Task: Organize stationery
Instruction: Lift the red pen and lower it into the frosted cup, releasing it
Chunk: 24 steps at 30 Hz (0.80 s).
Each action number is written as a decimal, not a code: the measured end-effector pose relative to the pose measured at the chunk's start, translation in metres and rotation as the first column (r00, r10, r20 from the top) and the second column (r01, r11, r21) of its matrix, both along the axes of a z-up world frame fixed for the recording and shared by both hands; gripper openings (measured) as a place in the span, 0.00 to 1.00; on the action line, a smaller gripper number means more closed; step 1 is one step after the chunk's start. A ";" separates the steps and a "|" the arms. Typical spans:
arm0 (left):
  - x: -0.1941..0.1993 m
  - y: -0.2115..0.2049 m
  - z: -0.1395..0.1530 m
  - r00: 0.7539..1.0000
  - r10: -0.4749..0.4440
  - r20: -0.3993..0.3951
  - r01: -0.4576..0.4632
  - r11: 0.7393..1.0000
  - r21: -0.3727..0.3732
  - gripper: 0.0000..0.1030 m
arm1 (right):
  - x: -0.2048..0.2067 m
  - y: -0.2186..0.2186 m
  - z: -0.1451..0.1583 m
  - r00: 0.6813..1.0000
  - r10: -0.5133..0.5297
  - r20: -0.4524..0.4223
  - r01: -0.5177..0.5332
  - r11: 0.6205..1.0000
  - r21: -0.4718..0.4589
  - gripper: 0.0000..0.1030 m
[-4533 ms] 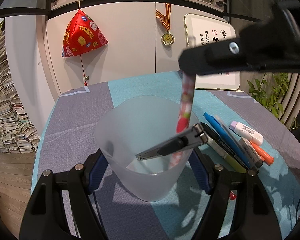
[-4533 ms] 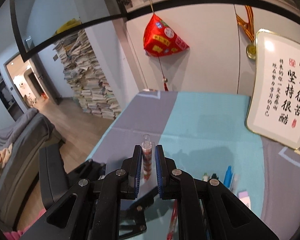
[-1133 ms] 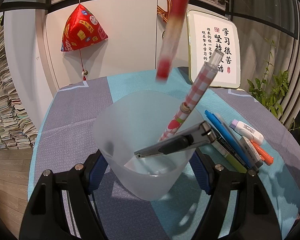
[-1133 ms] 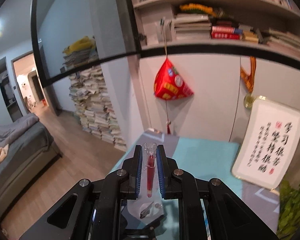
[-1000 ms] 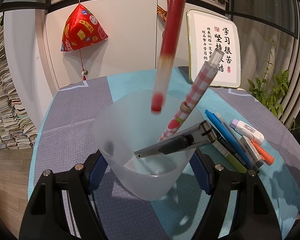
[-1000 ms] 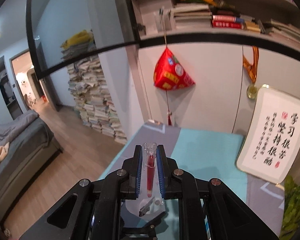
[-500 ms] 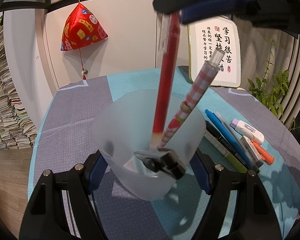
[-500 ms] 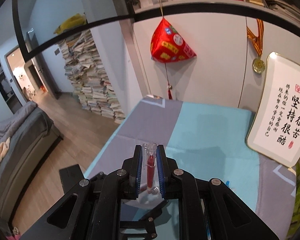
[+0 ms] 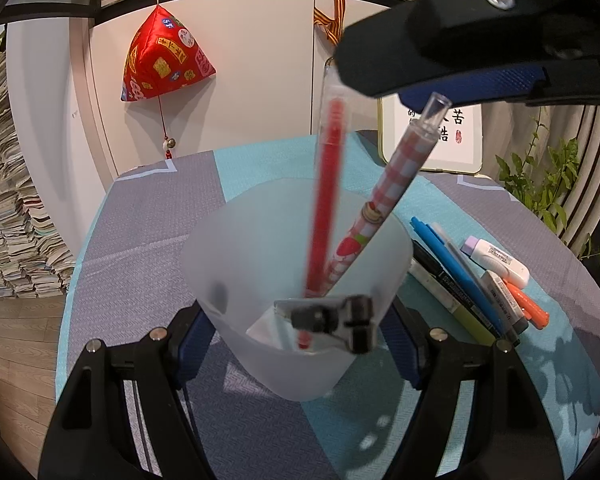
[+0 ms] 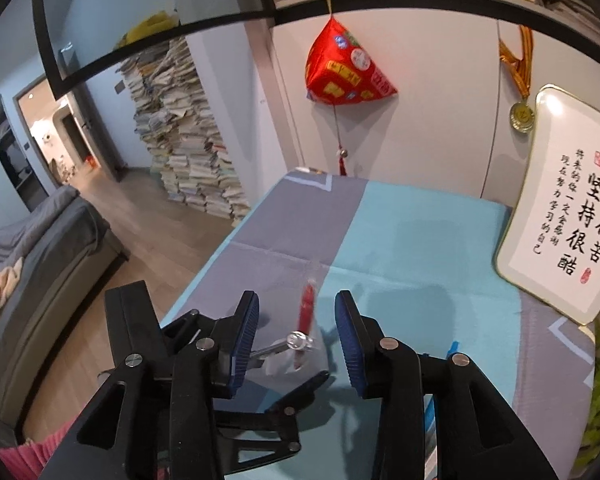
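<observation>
A frosted plastic cup sits between the blue pads of my left gripper, which is shut on it. Inside stand a red pen, blurred with motion, a red-checked pen leaning right, and a grey utility knife. My right gripper hovers above the cup with its jaws wide apart and nothing between its pads; the red pen stands free between them. In the left wrist view the right gripper's finger fills the upper right.
Several pens and markers, an orange marker and a white correction tape lie on the teal-grey tablecloth right of the cup. A framed calligraphy board leans at the back right. The table's left edge drops to the floor.
My right gripper lowered the red pen into the cup, then opened and let it go. The utility knife shifted inside the cup. My left gripper kept hold of the cup.
</observation>
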State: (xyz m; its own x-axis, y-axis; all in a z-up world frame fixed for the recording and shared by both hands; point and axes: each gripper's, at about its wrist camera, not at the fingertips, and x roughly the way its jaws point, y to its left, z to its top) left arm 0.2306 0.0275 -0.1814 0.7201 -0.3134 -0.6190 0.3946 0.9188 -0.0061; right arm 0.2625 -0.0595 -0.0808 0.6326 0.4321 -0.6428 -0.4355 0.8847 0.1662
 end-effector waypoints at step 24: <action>0.001 0.002 0.001 1.000 -0.001 -0.013 0.001 1.000 -0.014 0.73 | -0.009 0.010 0.002 0.995 0.061 0.078 -0.057 0.997 -0.052 0.13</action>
State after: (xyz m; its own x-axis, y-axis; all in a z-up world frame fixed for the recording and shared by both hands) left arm 0.2320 0.0296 -0.1803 0.7116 -0.3227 -0.6240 0.3953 0.9182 -0.0241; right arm 0.2531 -0.0492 -0.0791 0.6569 0.4389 -0.6131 -0.4974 0.8633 0.0851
